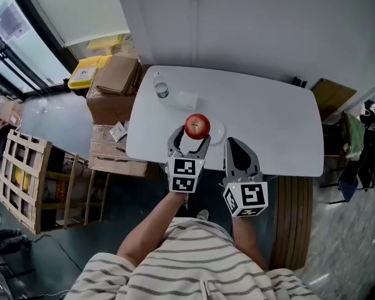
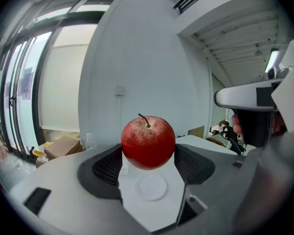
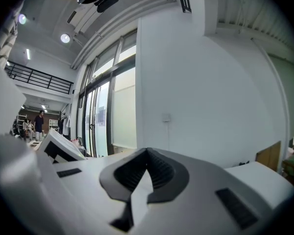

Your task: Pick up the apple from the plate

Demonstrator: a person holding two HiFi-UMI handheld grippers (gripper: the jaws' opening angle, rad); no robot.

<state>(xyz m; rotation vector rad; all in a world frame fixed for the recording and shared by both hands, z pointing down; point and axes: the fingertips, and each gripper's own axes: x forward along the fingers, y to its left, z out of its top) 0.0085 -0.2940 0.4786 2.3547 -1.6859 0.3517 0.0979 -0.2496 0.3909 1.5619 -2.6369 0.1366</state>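
Apple, one only, is pinched by the left gripper above one plate. The right gripper's jaws, pressed together, are shown clearly only in its own view.

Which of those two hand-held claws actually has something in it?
The left gripper: its fingers clamp a round red apple. The right gripper has its fingers shut together with nothing between them.

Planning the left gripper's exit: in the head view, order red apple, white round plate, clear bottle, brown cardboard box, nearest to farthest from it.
1. Red apple, held by the left gripper.
2. White round plate, beside it, right.
3. Clear bottle, farther back-left.
4. Brown cardboard box, farthest left.
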